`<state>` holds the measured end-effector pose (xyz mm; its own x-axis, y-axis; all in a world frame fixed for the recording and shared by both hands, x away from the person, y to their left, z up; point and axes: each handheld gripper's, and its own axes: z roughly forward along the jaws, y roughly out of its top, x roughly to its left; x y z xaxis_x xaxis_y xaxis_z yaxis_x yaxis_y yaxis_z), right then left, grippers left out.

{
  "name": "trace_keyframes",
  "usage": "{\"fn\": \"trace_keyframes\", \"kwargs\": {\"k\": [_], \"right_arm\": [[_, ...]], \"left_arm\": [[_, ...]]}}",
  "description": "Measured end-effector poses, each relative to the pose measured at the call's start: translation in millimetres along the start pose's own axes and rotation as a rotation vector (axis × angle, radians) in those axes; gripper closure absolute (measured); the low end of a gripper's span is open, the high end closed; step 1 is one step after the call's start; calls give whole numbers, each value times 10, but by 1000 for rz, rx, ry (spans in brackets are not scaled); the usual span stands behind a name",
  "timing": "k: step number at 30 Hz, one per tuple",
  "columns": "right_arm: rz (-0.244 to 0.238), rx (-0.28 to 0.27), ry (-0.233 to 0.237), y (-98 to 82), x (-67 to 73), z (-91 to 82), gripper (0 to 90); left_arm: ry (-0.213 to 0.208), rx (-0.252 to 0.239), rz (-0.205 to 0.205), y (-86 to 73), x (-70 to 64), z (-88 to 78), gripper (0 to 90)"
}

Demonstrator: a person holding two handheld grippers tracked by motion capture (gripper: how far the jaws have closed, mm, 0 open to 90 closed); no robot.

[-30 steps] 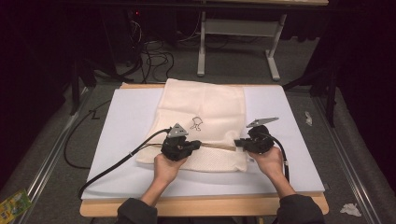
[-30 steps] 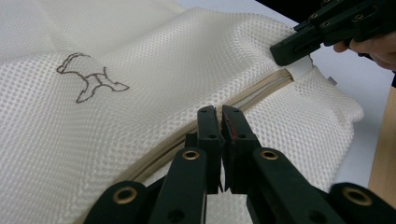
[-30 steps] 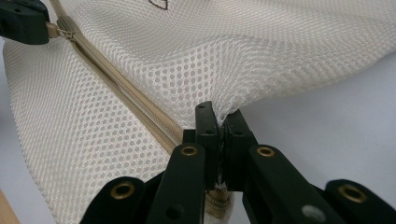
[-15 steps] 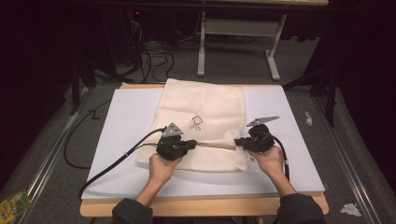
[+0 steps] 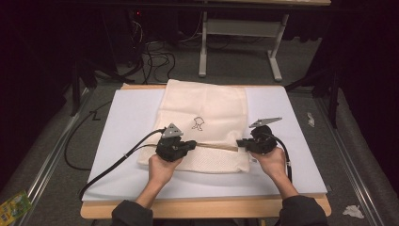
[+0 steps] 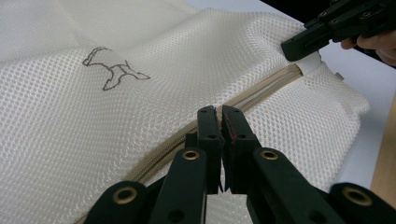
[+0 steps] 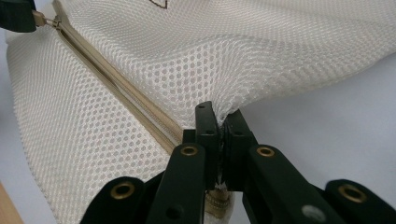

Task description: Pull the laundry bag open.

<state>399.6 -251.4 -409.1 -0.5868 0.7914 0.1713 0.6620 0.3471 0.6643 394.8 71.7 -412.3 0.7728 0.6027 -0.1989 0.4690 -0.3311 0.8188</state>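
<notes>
1. The person's sleeves [image 5: 134, 214] are cut off at the bottom edge.
2. The left gripper [image 5: 192, 144] is clamped on the zip pull [image 7: 39, 18], mostly hidden between its jaws.
3. The right gripper [image 5: 241, 142] is pinched on the mesh bag's [image 5: 207, 106] end by the zip [image 6: 261, 91].
4. The bag lies on a white mat [image 5: 127, 117] over a wooden table [image 5: 188, 209].
5. Beyond, the room is dark; cables [image 5: 157, 54] on the floor are hard to make out.

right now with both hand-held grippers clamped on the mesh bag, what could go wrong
The left hand-held gripper seems to pinch the zipper pull; a sideways tug could slip it off. The right hand-held gripper grips only the corner of the mesh bag, so hard pulling might tear the mesh or drag the bag across the white board.
</notes>
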Motion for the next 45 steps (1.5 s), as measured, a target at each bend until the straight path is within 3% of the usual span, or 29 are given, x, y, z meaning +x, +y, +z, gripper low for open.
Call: {"fn": "trace_keyframes", "kwargs": {"k": [12, 45], "right_arm": [[3, 3, -4, -5, -11, -7, 887], [21, 1, -19, -22, -80, -32, 887]], "left_arm": [[6, -11, -22, -30, 56, -68, 872], [47, -45, -20, -35, 141, -275, 872]]}}
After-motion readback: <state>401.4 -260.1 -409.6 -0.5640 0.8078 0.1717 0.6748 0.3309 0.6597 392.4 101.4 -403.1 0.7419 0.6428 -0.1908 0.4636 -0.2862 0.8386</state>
